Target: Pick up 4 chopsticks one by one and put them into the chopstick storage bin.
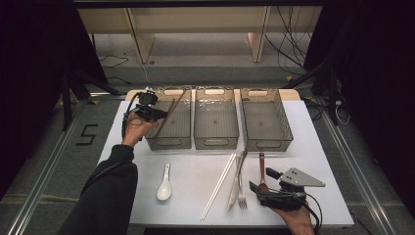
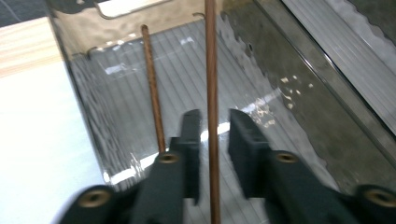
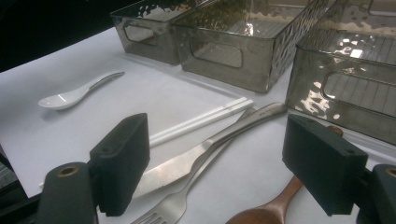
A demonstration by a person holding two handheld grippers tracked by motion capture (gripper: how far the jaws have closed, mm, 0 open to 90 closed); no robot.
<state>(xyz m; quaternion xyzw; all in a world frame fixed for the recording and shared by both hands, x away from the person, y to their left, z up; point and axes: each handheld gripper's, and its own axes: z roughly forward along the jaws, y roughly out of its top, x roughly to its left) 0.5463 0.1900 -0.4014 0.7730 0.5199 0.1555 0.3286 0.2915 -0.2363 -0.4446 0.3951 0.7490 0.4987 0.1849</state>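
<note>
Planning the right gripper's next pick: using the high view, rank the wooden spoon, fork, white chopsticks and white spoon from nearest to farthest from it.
From the right gripper:
1. Wooden spoon, between its open jaws.
2. Fork, just to its left, beside a knife.
3. White chopsticks, further left, lying on a slant.
4. White spoon, farthest, towards the table's left.

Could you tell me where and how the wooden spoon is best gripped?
Grip the wooden spoon at mid-handle, coming straight down from above with the jaws across it. It lies flat on the table, handle toward the bins, bowl near the right gripper, whose jaws already stand open around it. The fork lies apart to its left, leaving room.
</note>
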